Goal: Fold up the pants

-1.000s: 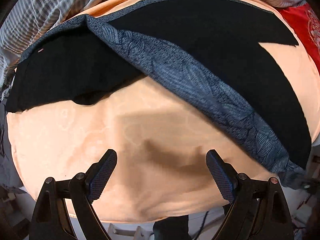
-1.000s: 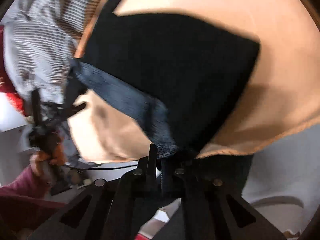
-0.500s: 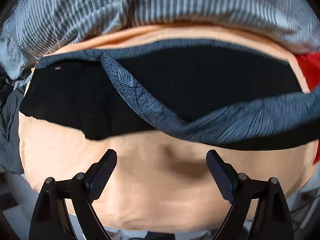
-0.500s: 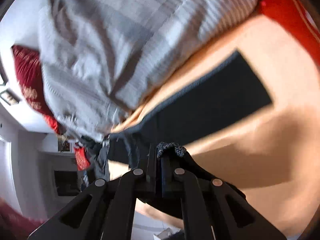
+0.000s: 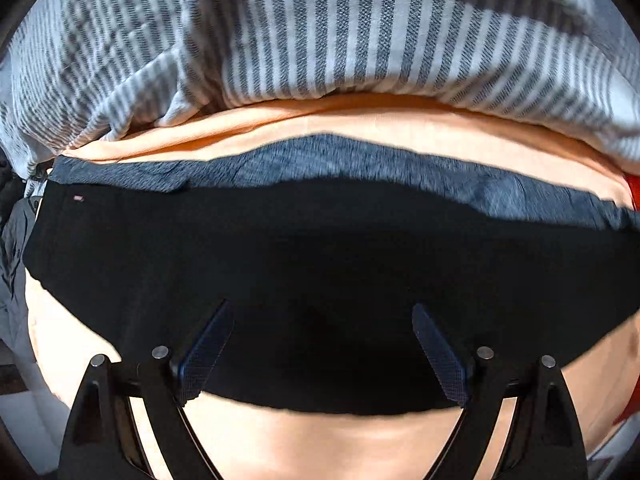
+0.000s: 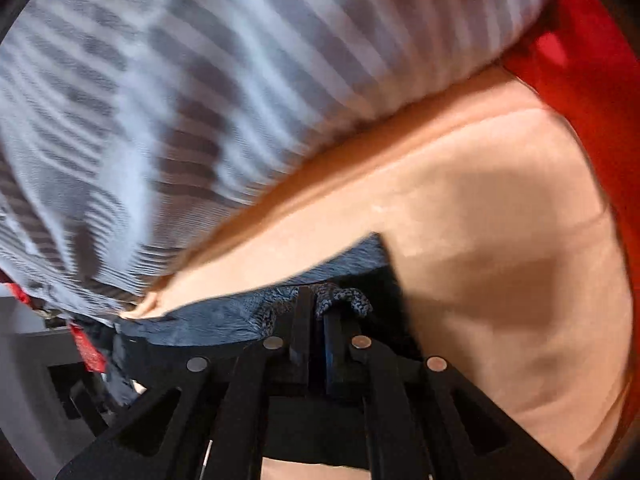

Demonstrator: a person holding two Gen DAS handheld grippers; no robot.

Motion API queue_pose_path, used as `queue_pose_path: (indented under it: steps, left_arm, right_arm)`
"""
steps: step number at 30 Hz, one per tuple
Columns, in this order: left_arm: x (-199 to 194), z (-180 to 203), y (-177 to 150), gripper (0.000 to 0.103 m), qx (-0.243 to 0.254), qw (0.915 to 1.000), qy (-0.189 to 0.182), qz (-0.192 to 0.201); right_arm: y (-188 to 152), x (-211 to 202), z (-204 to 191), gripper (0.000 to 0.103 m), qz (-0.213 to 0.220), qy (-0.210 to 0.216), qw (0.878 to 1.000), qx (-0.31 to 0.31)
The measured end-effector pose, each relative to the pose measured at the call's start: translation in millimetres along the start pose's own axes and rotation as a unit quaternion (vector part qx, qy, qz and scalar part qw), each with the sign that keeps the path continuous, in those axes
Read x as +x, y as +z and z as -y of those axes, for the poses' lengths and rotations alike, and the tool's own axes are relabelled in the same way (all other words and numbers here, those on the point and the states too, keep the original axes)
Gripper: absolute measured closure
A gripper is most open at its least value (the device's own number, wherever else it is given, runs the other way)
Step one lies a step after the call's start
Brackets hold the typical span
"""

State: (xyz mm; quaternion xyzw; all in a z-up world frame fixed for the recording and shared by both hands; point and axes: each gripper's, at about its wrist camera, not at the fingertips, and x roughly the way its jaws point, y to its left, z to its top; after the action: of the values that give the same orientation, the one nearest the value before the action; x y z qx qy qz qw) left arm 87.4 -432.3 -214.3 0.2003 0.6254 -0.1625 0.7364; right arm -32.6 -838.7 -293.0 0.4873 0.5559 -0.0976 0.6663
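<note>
The black pants (image 5: 320, 264) lie folded in a long band across the peach bed sheet (image 5: 320, 440), with a blue-grey patterned strip (image 5: 360, 164) along the far edge. My left gripper (image 5: 320, 344) is open and empty, its fingers low over the near part of the pants. My right gripper (image 6: 316, 312) is shut on the patterned hem of the pants (image 6: 344, 296), held low against the peach sheet (image 6: 500, 260) at the far edge of the fold.
A grey-and-white striped blanket (image 5: 320, 32) is heaped just beyond the pants and also fills the upper left of the right wrist view (image 6: 200, 100). Red fabric (image 6: 592, 80) lies at the right. Dark clothes (image 5: 12, 240) hang at the left bed edge.
My right gripper has carried the pant leg over and down onto the other half, so the pants now lie doubled. My left gripper has moved forward over the pants, still open.
</note>
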Motion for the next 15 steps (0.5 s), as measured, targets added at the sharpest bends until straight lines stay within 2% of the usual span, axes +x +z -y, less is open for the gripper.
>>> queue_pose_path:
  steps: [3, 7, 9, 11, 12, 14, 15]
  left_arm:
    - [3, 9, 10, 0.011, 0.005, 1.0, -0.001, 0.004]
    - [20, 25, 17, 0.011, 0.021, 0.9996, 0.015, -0.007]
    - [29, 28, 17, 0.011, 0.022, 0.9994, 0.021, -0.013]
    - [35, 31, 18, 0.011, 0.023, 0.9994, 0.024, -0.012]
    - [35, 31, 18, 0.011, 0.024, 0.9994, 0.024, -0.01]
    - [34, 32, 18, 0.011, 0.026, 0.9993, 0.025, -0.009]
    - [35, 31, 19, 0.011, 0.027, 0.9993, 0.025, -0.009]
  right_arm:
    - [-4, -14, 7, 0.096, 0.003, 0.004, 1.0, 0.013]
    - [-7, -28, 3, 0.093, 0.01, 0.012, 1.0, -0.006]
    - [-5, -29, -7, 0.077, 0.01, 0.016, 1.0, -0.022]
    - [1, -33, -15, 0.017, 0.024, 0.029, 0.999, -0.03]
    - [1, -36, -18, 0.013, 0.035, 0.036, 0.998, -0.028]
    - [3, -47, -22, 0.013, 0.06, 0.048, 0.997, -0.019]
    - [3, -54, -22, 0.014, 0.069, 0.039, 0.997, -0.016]
